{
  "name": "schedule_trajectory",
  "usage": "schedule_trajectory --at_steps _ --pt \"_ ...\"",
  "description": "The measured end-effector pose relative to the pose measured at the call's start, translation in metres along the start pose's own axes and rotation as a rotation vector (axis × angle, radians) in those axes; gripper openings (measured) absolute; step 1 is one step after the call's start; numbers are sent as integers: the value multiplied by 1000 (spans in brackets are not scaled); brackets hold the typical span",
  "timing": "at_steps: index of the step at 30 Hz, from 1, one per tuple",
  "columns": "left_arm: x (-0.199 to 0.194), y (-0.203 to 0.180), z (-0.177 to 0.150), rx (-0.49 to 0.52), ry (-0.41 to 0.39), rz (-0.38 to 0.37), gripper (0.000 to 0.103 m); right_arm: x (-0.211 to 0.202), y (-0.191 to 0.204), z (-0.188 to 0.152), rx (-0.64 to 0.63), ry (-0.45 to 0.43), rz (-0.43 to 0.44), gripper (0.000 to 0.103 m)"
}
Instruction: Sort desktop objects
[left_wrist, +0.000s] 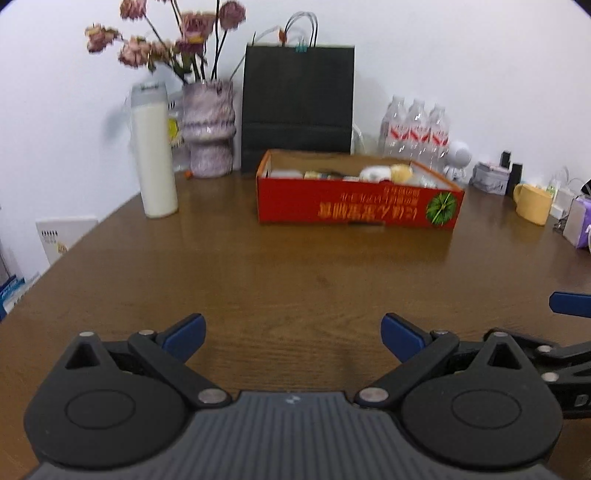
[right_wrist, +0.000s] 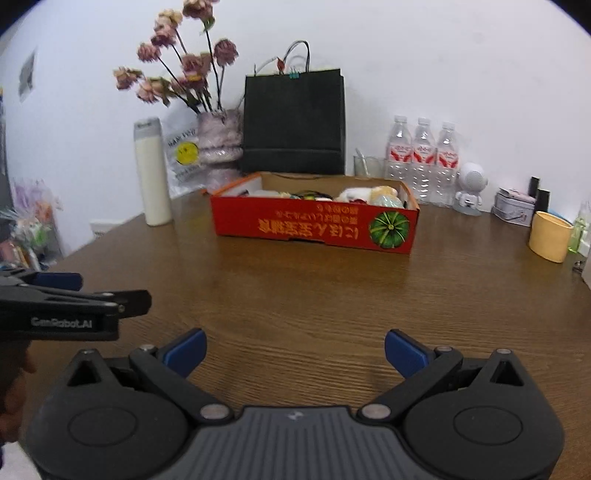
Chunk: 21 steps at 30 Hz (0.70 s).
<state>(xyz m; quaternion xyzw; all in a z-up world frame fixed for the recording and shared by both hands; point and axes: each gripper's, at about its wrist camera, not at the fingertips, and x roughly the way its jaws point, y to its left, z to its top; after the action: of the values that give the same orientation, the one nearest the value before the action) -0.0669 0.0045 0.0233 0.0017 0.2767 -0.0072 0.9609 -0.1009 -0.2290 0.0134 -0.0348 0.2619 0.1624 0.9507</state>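
Blue-padded and spread wide, both my grippers grasp nothing: my left gripper (left_wrist: 293, 338) and my right gripper (right_wrist: 295, 352) sit at the bottom of their frames above bare wooden table (right_wrist: 314, 295). Well ahead, at centre frame, lies the red cardboard box (right_wrist: 314, 227), apart from my jaws. Its front carries upside-down yellow lettering and a green pumpkin picture; small objects fill it, too blurred to name. Behind it stands a black paper bag (right_wrist: 293, 123).
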Motion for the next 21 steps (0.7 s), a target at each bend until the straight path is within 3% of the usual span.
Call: schedule_trajectory --at_steps 8,14,21 --pt "35 -9 -2 52 60 7 103 47 -6 4 42 106 -42 103" --pt "65 -5 -2 -3 147 7 103 75 -11 6 70 170 -78 103" --pt "77 -3 1 2 132 36 103 98 -11 14 87 180 -94 103"
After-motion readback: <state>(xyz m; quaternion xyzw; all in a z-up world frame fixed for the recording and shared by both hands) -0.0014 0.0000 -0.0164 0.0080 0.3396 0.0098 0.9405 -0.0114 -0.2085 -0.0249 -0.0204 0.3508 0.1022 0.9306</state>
